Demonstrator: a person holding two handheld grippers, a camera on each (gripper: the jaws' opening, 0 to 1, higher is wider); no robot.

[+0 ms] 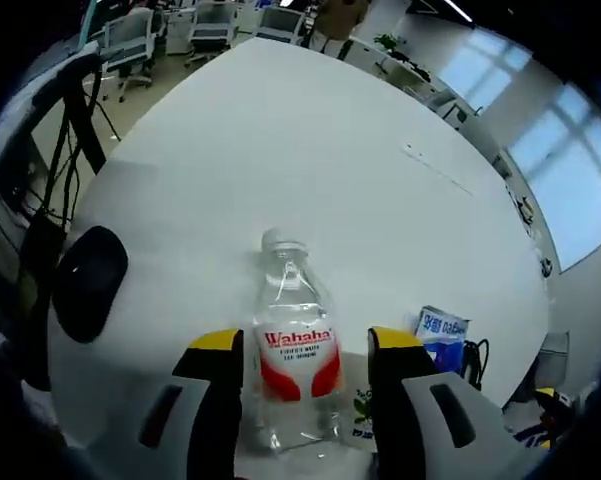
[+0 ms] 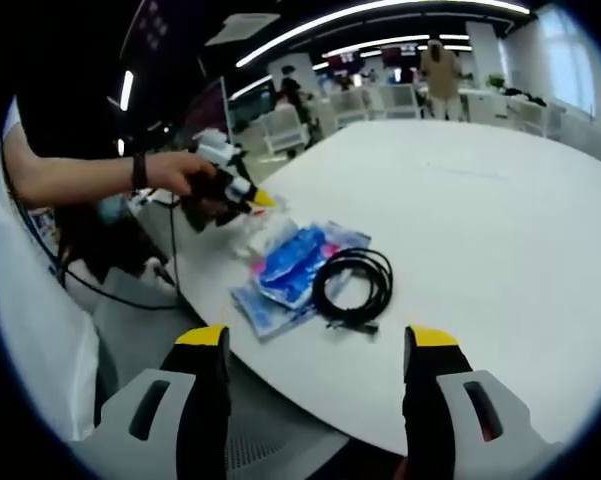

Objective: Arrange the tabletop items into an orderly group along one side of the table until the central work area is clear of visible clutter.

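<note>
Where jaws flank it, bottle (image 1: pixel 296 355) base is cut off.

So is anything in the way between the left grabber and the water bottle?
No. The water bottle already lies between the open jaws of the left gripper, with nothing visible between them.

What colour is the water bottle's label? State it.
Red and white, on the water bottle; clearest in the left gripper view.

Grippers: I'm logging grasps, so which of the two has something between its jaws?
The left gripper: a clear water bottle lying on the table sits between its jaws. The right gripper hangs open near the table edge, short of the black cable.
</note>
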